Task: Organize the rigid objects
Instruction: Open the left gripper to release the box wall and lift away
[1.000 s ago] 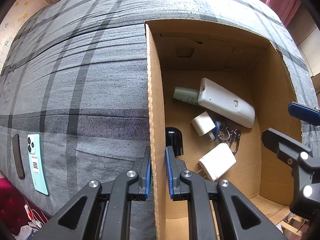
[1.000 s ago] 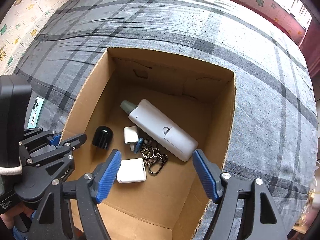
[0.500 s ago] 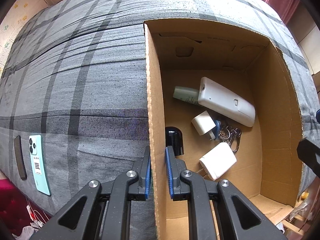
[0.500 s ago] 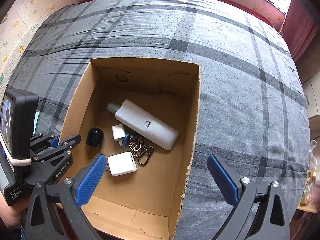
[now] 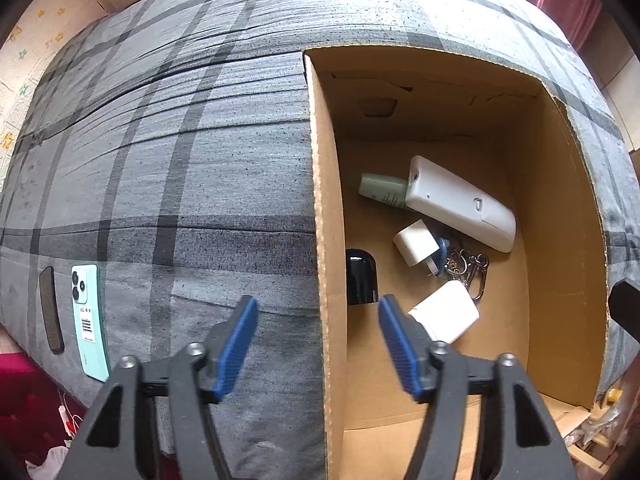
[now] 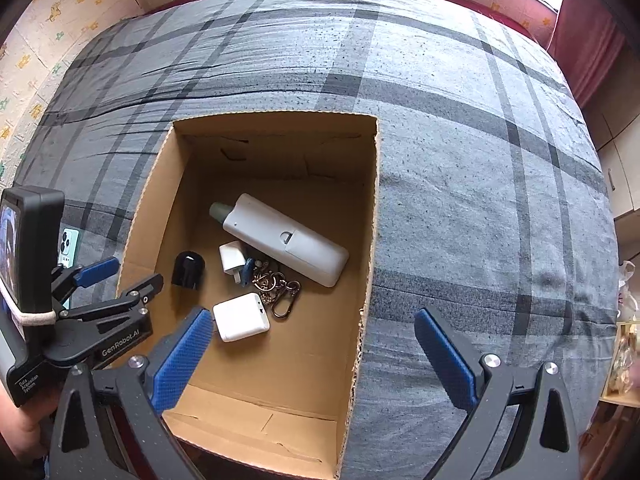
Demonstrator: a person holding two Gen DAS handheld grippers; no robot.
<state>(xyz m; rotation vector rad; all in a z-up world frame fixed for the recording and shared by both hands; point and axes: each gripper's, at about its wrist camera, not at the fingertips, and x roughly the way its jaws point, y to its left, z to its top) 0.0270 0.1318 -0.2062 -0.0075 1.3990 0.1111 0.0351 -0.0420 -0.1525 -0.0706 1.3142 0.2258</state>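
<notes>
Pointing straight down, the left gripper [image 5: 318, 322] is seen in its own view straddling the left wall of the cardboard box [image 5: 326, 208]; its blue ribbed fingers [image 5: 236, 344] have just been opening and now stand apart, clear of the wall on either side. Inside the box lie a long white remote-like case [image 5: 460, 204], a pale green tube [image 5: 382, 190] partly under it, a small white plug [image 5: 416, 242], a metal key ring with carabiner [image 5: 468, 268], a white square charger [image 5: 446, 312] and a glossy black domed cap [image 5: 361, 276]. Only this view fully shows a mint-green phone [image 5: 90, 320] and a dark slim bar [image 5: 51, 310] lying side by side on the grey plaid bed cover [image 5: 180, 160].

From the right wrist view, the right gripper [image 6: 314, 354] is held steeply downward over the box's right wall [image 6: 370, 240], its fingers [image 6: 182, 360] spread fully wide with nothing between them. The left gripper's black body [image 6: 100, 320], its small screen strapped with a band, and part of a hand [image 6: 24, 428] are shown only here. The corrugated edge is rough and brown.
</notes>
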